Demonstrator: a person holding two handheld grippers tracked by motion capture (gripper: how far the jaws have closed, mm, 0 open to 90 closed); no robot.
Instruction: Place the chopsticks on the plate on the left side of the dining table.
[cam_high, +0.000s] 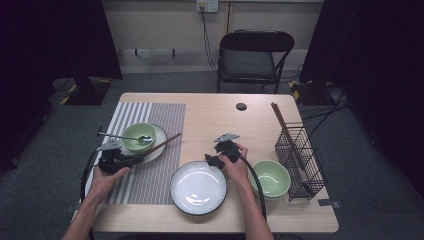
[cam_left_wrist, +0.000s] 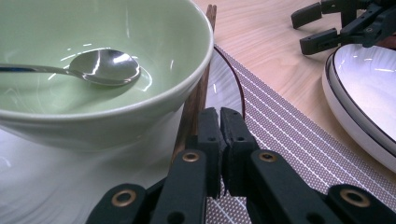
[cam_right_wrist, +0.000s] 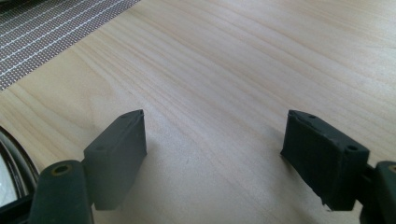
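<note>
The left gripper (cam_left_wrist: 219, 140) is squeezed shut, and the brown chopsticks (cam_left_wrist: 198, 93) run up just beside its tips. I cannot tell if it really pinches them or has closed next to them. The chopsticks lean on the small plate (cam_left_wrist: 56, 186), right against the green bowl (cam_left_wrist: 107, 98) with the spoon (cam_left_wrist: 93, 67) inside. If the hand lifts fast, the sticks could slip out or bump the bowl and make the spoon rattle.

The right gripper (cam_right_wrist: 215, 154) is wide open with nothing in it, low over bare wood. The big white plate (cam_high: 198, 188) sits just beside it, so a careless swing could knock its rim.

Farther off, the second green bowl (cam_high: 270, 178) and the wire rack (cam_high: 300, 160) crowd the right side. The middle of the table (cam_high: 215, 115) is bare, so that is the safe way to move. The striped mat (cam_high: 150, 165) lies flat under the left things.
</note>
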